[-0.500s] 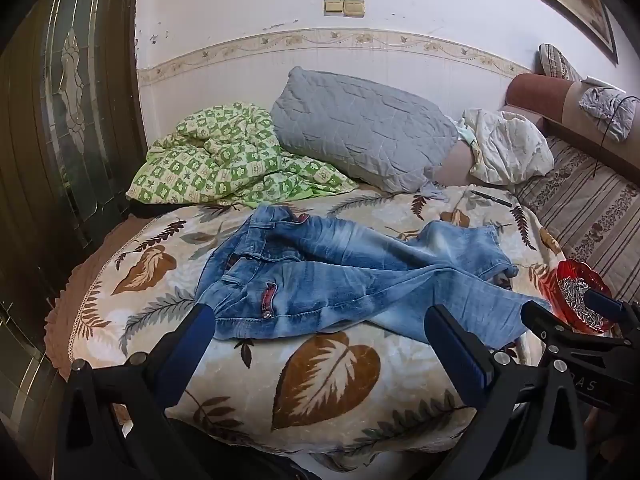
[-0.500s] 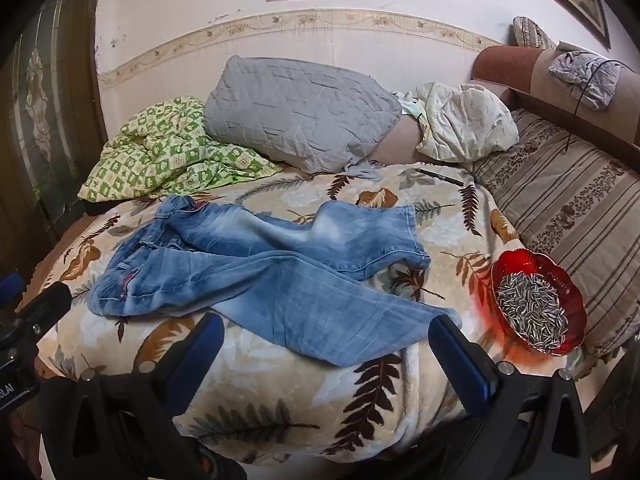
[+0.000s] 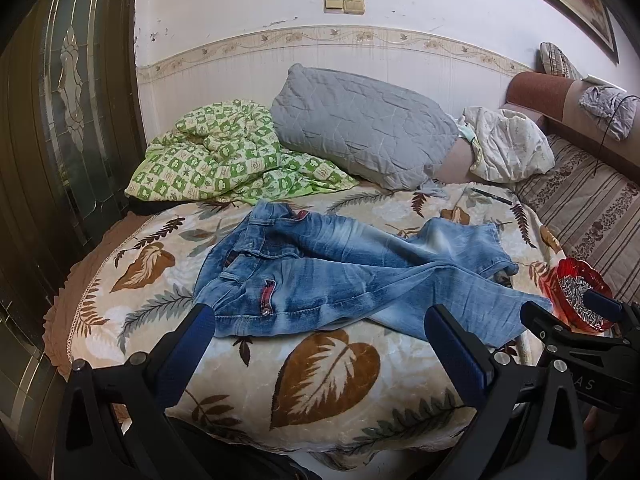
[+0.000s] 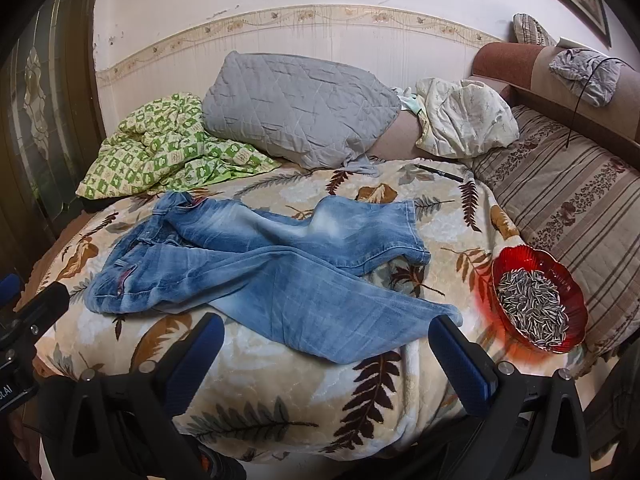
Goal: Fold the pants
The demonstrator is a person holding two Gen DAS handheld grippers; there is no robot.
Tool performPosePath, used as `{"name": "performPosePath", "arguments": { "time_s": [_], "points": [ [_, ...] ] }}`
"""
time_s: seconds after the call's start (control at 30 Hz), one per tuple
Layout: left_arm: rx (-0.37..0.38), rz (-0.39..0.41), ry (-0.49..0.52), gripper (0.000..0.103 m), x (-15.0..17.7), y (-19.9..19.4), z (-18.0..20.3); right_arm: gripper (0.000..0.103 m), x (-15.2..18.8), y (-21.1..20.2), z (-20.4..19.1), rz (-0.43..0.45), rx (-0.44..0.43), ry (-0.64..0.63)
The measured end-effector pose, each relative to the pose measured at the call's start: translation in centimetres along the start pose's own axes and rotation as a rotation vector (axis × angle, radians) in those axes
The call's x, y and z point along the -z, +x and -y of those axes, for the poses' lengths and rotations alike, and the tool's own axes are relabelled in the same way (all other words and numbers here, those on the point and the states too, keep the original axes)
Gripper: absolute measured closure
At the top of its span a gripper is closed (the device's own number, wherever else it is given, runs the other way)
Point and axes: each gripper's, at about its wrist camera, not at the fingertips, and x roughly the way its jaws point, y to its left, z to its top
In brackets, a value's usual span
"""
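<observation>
Faded blue jeans (image 3: 340,276) (image 4: 260,268) lie crumpled on a leaf-patterned blanket (image 3: 328,372) (image 4: 280,400), waistband to the left, the two legs crossing toward the right. My left gripper (image 3: 320,320) hovers open just short of the waistband's near edge, nothing between its blue pads. My right gripper (image 4: 326,326) is open too, above the near leg's hem end, not touching it. Each gripper's black frame shows at the edge of the other's view.
A red glass bowl of sunflower seeds (image 4: 538,300) (image 3: 580,296) sits at the blanket's right edge. A grey pillow (image 4: 300,108), green checked quilt (image 4: 160,148) and white cloth bundle (image 4: 464,120) lie behind. A striped sofa (image 4: 568,208) is right, a dark door (image 3: 60,140) left.
Both views have shifted only slightly; the jeans lie as before and both grippers stay open.
</observation>
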Motion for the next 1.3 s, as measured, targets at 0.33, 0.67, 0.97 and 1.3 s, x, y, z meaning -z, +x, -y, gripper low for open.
{"name": "performPosePath", "arguments": {
  "time_s": [0.33,0.67,0.97,1.3],
  "points": [
    [-0.005,0.007,0.007,0.0,0.06,0.11,0.02,0.0,-0.17,0.02,0.07,-0.003,0.005,0.004],
    [-0.011,0.015,0.011,0.0,-0.06,0.32,-0.17,0.0,-0.21,-0.03,0.12,-0.005,0.004,0.003],
    [-0.014,0.014,0.01,0.0,-0.14,0.47,-0.33,0.0,-0.27,0.06,0.18,-0.009,0.006,0.0],
    [-0.02,0.013,0.016,0.0,-0.11,0.85,-0.63,0.0,-0.41,0.6,0.23,-0.02,0.009,-0.003]
  ]
}}
